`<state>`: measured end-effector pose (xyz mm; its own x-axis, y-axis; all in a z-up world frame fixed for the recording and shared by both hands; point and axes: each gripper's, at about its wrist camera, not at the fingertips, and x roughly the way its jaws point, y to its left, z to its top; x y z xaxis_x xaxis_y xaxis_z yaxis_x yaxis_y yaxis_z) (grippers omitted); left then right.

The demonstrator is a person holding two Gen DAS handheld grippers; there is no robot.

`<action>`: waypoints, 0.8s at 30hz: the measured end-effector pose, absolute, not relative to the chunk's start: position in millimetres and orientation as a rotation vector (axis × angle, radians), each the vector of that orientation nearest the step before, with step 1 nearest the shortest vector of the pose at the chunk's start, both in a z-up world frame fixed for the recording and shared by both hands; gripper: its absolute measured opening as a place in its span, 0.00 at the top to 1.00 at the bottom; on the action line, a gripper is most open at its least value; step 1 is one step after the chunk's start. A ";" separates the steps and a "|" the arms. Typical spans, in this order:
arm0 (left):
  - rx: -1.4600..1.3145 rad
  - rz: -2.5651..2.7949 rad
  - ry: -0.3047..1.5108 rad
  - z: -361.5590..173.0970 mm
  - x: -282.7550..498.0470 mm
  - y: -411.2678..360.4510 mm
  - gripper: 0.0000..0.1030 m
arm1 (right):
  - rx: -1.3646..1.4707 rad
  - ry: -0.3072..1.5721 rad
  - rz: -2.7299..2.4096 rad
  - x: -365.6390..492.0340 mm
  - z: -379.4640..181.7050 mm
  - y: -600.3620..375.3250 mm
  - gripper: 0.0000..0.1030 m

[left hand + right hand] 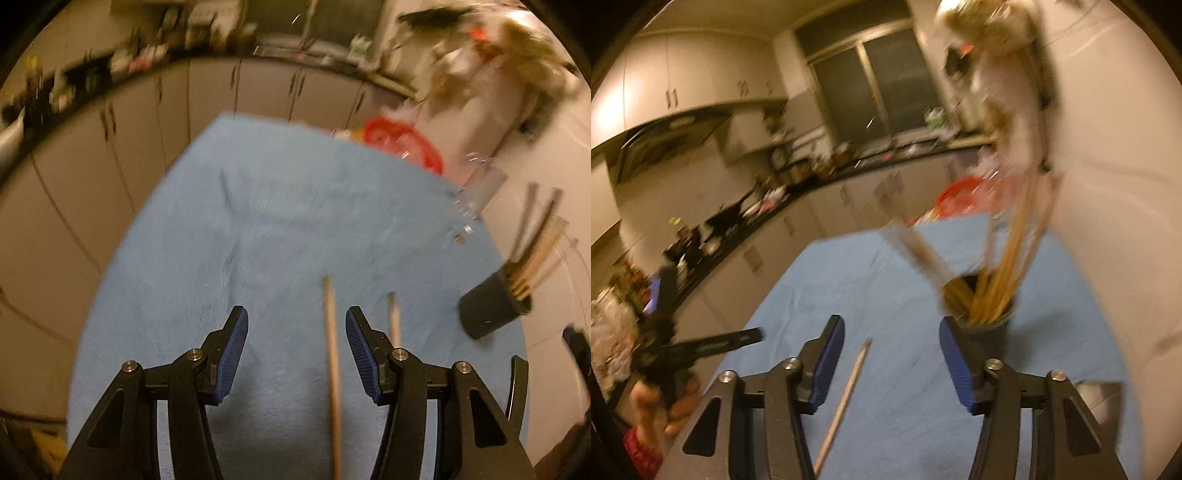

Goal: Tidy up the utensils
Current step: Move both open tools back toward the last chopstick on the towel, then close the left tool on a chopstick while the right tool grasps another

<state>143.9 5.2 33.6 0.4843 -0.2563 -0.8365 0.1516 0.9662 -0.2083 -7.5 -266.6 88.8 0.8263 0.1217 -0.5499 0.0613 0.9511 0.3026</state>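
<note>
A black cup (pixel 988 325) stands on the blue cloth (pixel 280 206) and holds several chopsticks (pixel 1004 273) (no writing is readable). Two loose chopsticks (pixel 331 354) lie on the cloth. The left gripper (pixel 293 350) and right gripper (pixel 892 360) are both wide open, holding nothing.

Warm yellowish light is filling a kitchen. Pale base cabinets (pixel 258 92) are curving around under a dark countertop (pixel 798 192) that is carrying a blurred clutter of jars and bottles. Upper cabinets (pixel 665 74) are hanging above a range hood (pixel 668 136). A dark window (pixel 871 81) is sitting in the far wall, and a plain pale wall (pixel 1108 147) is rising on the right.
</note>
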 end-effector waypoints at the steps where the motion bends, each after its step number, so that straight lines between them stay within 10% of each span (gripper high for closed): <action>1: -0.114 -0.264 1.067 25.7 149.3 3.8 0.47 | 0.325 0.628 0.052 -4.0 82.0 -261.2 0.58; 12: -0.004 -0.296 1.213 -25.5 190.0 -67.7 0.67 | 0.319 0.744 0.061 11.9 47.3 -253.9 0.58; 15: 0.038 -0.270 1.238 -36.0 192.9 -76.7 0.93 | 0.314 0.764 0.070 16.0 45.0 -251.0 0.62; 24: 0.024 -0.132 1.204 -34.4 162.7 -19.7 0.93 | 0.272 0.943 0.128 75.9 24.5 -211.0 0.63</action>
